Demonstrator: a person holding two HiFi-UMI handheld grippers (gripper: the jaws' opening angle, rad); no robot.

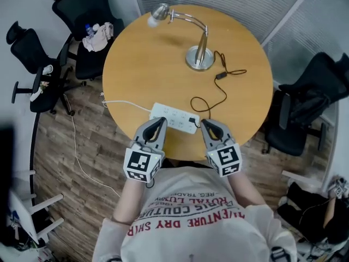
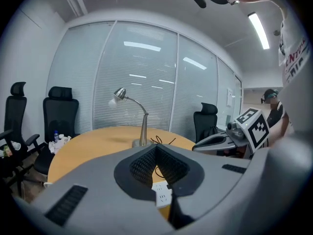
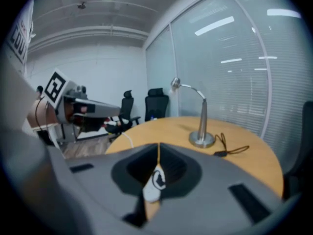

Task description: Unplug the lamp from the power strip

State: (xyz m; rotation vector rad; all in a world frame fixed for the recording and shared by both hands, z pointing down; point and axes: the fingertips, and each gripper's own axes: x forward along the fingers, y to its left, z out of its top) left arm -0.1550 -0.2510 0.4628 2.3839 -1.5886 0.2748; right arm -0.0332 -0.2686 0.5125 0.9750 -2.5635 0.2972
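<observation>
Hovering left gripper (image 1: 161,120) and right gripper (image 1: 205,123) beside the power strip (image 1: 173,116) at the table's (image 1: 136,70) near edge. Pressing both pairs of fingers together, empty. Leaving the far lamp (image 1: 199,52) plugged in.

We counted one round table (image 1: 142,64), bearing one lamp (image 1: 199,51) and one power strip (image 1: 174,116). Two leads showed: one black cord (image 1: 221,94) and one white cable (image 1: 122,102). There were two grippers, the left gripper (image 1: 160,122) and the right gripper (image 1: 207,125). Of office chairs we made out three: a left chair (image 1: 32,64), an upper-left chair (image 1: 90,15) and a right chair (image 1: 311,97) — though a fourth may have sat at the dim top edge.
</observation>
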